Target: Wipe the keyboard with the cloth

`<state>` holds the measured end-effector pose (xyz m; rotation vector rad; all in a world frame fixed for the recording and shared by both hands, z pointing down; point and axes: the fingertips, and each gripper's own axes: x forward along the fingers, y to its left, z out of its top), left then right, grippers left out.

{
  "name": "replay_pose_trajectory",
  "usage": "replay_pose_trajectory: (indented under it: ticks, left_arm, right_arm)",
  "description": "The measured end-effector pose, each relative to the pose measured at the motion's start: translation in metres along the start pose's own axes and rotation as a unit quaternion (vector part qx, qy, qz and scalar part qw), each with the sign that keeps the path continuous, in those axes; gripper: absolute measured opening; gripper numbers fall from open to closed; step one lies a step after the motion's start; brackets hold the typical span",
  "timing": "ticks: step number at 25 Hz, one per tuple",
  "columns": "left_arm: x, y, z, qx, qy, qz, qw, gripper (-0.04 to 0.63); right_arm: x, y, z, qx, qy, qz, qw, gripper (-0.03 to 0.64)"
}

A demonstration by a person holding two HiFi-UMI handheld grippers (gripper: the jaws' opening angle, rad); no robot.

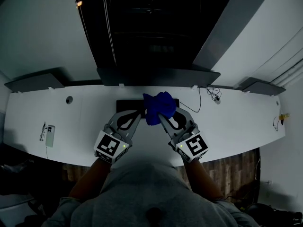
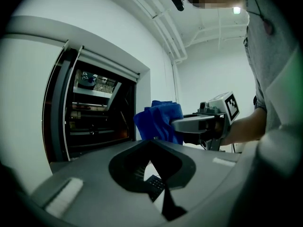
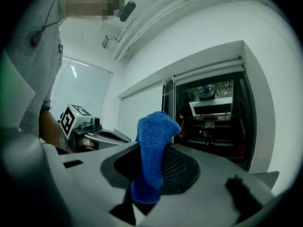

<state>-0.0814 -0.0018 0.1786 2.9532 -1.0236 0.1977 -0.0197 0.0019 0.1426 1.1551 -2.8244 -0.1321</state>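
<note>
Desk (image 1: 227,122): long white top; the keyboard lies on it at mid-width, close to the back edge.
Keyboard (image 1: 130,104): black and flat. Its left half is bare and its right half is under the cloth.
Cloth (image 1: 158,107): blue and bunched, sitting over the right part of the keyboard, with a loose end poking up past the jaw tips.
Right gripper (image 1: 165,119): at the near right edge of the keyboard, fingers clamped on a fold of the cloth, which hangs down between them.
Left gripper (image 1: 134,114): over the near left part of the keyboard. The fingers are drawn together at the tips and hold nothing, and keys show through the gap behind them.
Step in hand: the cloth is gripped and brought to the keyboard; the wipe looks to be at its start or early on.
Next move: press the cloth flat on the keys and drag it leftward along the rows, with the left gripper probably steadying the keyboard's bare end.
</note>
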Motion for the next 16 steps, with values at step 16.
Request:
replay_pose_trajectory:
  ticks: [16]
  left_arm:
    - [0.0043,0.0019,0.0071,0.006,-0.018,0.002,0.9998,0.006]
  right_arm:
    - [0.0017,-0.0005,-0.0047,0.011,0.009,-0.008,1.000,0.107]
